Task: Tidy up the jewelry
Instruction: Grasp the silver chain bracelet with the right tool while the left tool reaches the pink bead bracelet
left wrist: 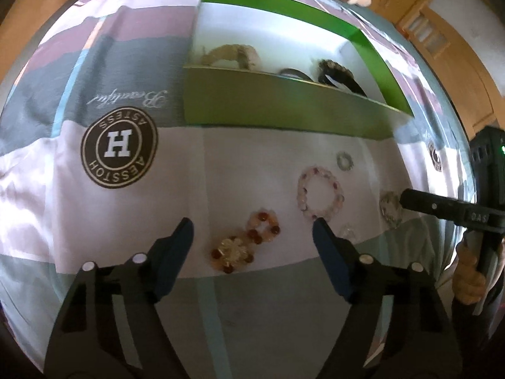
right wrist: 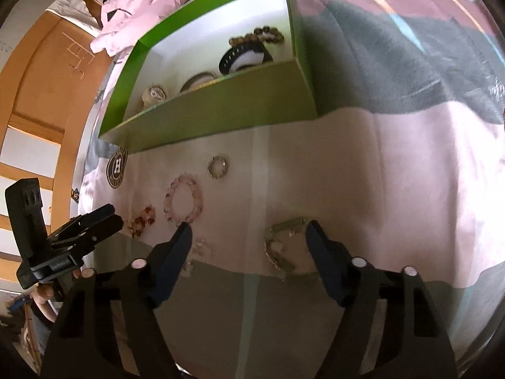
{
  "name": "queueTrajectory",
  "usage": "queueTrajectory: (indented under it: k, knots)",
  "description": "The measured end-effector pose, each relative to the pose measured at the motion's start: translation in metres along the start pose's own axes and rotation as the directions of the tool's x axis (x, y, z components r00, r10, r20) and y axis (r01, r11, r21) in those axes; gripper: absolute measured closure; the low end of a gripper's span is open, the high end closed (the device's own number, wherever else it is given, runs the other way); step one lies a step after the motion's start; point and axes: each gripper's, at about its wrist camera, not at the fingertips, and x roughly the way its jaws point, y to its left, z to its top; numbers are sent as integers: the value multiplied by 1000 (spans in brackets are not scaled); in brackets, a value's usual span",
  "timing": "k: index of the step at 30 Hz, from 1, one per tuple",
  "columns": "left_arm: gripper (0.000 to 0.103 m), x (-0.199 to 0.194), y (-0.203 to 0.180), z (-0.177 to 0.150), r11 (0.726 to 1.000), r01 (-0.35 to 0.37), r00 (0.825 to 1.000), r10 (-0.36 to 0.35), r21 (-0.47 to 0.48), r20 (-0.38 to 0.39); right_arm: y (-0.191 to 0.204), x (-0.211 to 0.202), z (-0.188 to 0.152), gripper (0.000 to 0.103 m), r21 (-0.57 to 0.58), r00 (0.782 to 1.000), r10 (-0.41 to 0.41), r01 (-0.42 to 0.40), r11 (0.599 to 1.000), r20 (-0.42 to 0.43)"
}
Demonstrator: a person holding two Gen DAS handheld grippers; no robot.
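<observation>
Spreading across both views is a bedspread (left wrist: 132, 221) in pink, grey and pale green blocks, with a round dark badge bearing an H (left wrist: 119, 147) at centre left of the left view. Wooden furniture (left wrist: 442, 31) fills the upper right corner there. A green box (left wrist: 284, 110) with a white inside stands in the upper middle, holding several bracelets.

My left gripper (left wrist: 252, 230) has its fingers apart and nothing between the pads; an amber bead bracelet (left wrist: 246, 243) lies on the cloth in the gap between the tips, lower centre. A pink bead bracelet (left wrist: 320, 195) lies just above the right fingertip.

My right gripper (right wrist: 247, 232) also stands spread and empty, tilted steeply down. A pale green bracelet (right wrist: 284, 246) lies between its tips, lower centre of the right view. My hand (left wrist: 470, 278) grips its handle at the right edge of the left view.
</observation>
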Motion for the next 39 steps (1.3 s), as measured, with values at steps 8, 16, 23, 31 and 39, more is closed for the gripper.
queueTrajectory:
  k: [8,16,23,31,39]
  knots:
    - [29,3,-10,2,999,-14,1000,14,32,-10,6,-8,-5,43,-94,969,-243,245,965,37]
    - [29,7,-13,3,999,-20,1000,20,35,-15,-4,16,-6,71,-99,956,-291,286,953,-34]
    - [29,7,-15,3,998,-36,999,36,44,-6,-7,11,-5,97,-80,946,-325,325,942,9]
    - [29,7,-25,15,999,-11,1000,11,33,4,2,-27,0,97,-56,958,-241,252,966,154]
    - [54,30,-60,32,995,-19,999,22,98,-35,6,-59,-2,97,-35,967,-108,120,992,231]
